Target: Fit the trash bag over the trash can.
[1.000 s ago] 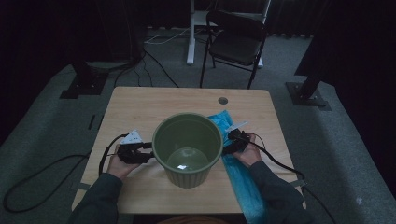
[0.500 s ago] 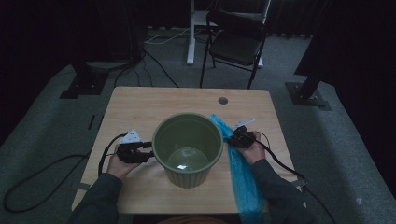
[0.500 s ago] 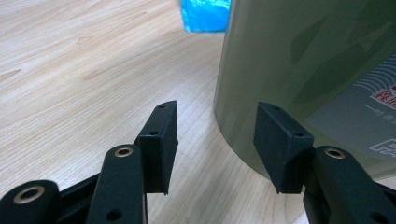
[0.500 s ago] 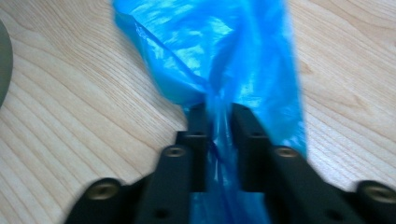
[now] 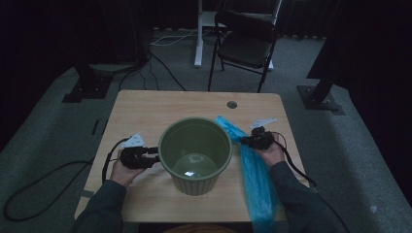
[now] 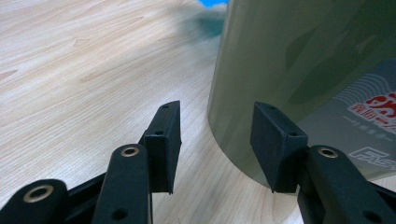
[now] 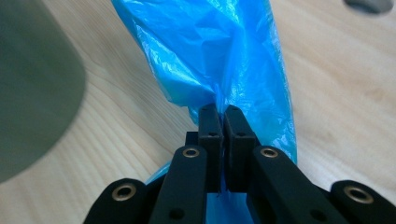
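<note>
Beside green bin (image 5: pixel 195 154): right gripper (image 7: pixel 223 122) pinching blue bag (image 7: pixel 224 60).

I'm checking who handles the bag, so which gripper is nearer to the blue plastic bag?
Right. The right gripper is shut on the blue plastic bag, pinching a fold. The left gripper is open at the far side of the green bin.
</note>
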Motion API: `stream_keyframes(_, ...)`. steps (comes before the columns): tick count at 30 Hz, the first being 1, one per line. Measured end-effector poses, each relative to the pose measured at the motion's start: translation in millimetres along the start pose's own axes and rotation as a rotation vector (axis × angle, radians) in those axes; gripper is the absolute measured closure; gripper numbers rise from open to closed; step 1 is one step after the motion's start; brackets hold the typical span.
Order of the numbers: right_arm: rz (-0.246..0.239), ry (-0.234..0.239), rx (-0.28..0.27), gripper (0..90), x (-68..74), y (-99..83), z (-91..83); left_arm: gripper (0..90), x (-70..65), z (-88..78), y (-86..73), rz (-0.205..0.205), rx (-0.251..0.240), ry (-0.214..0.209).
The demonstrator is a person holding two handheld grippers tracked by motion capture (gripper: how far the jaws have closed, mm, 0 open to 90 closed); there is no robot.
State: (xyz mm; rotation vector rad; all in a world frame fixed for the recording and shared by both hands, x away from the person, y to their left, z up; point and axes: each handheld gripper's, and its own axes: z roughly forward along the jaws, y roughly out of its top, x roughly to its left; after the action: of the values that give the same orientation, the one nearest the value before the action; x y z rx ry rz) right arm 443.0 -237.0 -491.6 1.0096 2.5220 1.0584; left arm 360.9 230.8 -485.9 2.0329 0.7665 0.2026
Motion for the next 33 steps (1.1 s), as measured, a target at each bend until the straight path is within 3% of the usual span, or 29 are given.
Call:
stream_keyframes(9, -0.035, 0.066, -0.110, 87.8, 2.9, 21.8, -37.1, 53.2, -3.2, -6.5, 5.0, -0.004, -0.005, -0.020)
stream_keyframes(23, -0.123, 0.096, -0.192, 87.7, 8.0, 52.8, -85.9, 52.0, -6.9, -13.5, 9.8, -0.020, -0.031, -0.043)
stream_keyframes(28, -0.153, 0.117, -0.245, 87.8, 9.3, 68.9, -105.1, 51.3, -9.4, -17.9, 13.8, -0.002, -0.041, -0.031)
stream_keyframes(33, -0.198, 0.134, -0.262, 87.7, 15.2, 81.4, -113.7, 50.7, -11.3, -23.3, 17.4, 0.010, -0.057, -0.022)
